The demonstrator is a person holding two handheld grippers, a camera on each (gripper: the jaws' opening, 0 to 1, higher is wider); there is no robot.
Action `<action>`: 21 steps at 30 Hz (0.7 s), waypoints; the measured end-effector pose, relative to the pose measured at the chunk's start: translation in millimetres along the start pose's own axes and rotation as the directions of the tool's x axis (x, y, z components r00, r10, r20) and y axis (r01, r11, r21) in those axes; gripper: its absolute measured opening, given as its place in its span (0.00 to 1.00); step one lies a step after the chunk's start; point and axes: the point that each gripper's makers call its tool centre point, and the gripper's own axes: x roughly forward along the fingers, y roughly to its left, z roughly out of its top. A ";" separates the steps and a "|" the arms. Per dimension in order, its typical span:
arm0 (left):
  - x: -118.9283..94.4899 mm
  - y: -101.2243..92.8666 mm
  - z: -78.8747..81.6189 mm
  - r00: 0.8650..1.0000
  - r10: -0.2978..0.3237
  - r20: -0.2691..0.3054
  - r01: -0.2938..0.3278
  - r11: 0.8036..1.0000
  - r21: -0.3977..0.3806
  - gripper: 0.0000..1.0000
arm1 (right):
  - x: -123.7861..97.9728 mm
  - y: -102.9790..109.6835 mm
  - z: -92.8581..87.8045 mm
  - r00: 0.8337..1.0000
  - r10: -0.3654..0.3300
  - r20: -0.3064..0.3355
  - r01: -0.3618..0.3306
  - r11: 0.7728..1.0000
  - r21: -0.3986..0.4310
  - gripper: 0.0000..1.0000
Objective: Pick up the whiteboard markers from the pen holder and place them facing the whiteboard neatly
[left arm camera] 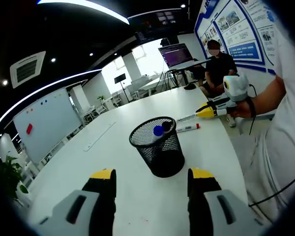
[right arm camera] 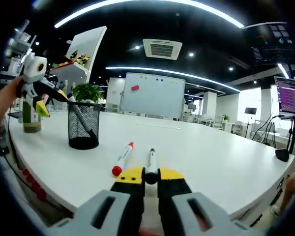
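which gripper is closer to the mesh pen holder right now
Left. The left gripper sits open just in front of the pen holder; the right gripper is farther along the table, shut on a black marker.

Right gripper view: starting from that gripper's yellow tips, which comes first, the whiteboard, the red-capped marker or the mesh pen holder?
1. The red-capped marker, lying on the table just left of the right gripper.
2. The mesh pen holder, farther back on the left.
3. The whiteboard, standing beyond the table at centre.
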 end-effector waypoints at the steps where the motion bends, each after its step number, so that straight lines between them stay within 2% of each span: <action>1: 0.0 -0.1 0.1 1.000 0.000 0.000 0.000 1.000 0.000 0.60 | -0.1 0.9 -0.8 1.000 0.000 -0.002 0.000 1.000 0.000 0.10; 10: -0.3 -1.0 0.4 1.000 -0.001 0.000 0.001 1.000 0.003 0.59 | 1.8 -4.0 -5.5 0.999 -0.042 -0.025 0.043 0.999 0.033 0.10; 21: -0.5 -1.1 0.5 1.000 0.001 0.000 -0.001 1.000 0.004 0.59 | 7.4 -0.4 -6.4 0.999 -0.027 -0.032 0.029 0.998 0.059 0.10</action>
